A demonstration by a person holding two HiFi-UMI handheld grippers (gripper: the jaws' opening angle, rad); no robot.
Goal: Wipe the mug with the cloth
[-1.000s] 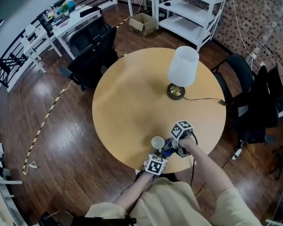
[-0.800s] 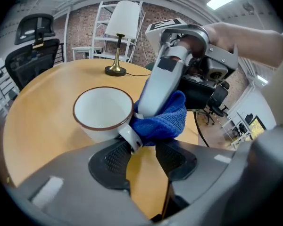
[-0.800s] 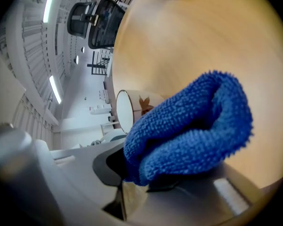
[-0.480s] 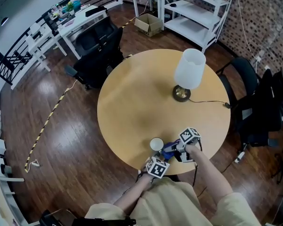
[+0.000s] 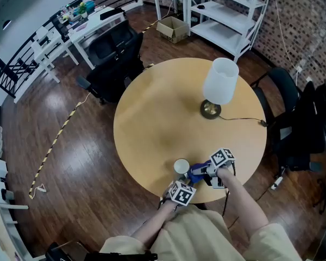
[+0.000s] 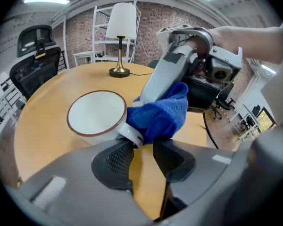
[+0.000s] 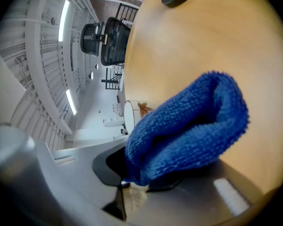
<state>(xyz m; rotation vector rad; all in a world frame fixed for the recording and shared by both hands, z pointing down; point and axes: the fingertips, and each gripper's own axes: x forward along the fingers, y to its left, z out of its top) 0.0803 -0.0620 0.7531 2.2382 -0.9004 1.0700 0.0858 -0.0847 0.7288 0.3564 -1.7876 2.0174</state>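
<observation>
Right gripper (image 7: 141, 173) clamps the blue cloth (image 7: 188, 126), which touches the mug (image 6: 95, 117) at the tabletop's (image 5: 163, 118) lower edge. Left gripper (image 6: 144, 145) — jaws narrow, just been closing — mug handle at its tips, unclamped.

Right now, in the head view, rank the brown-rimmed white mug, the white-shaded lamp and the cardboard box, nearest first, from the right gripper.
1. The white mug, just left of the right gripper.
2. The lamp, farther across the table, to the right.
3. The cardboard box, on the floor beyond the table.
</observation>
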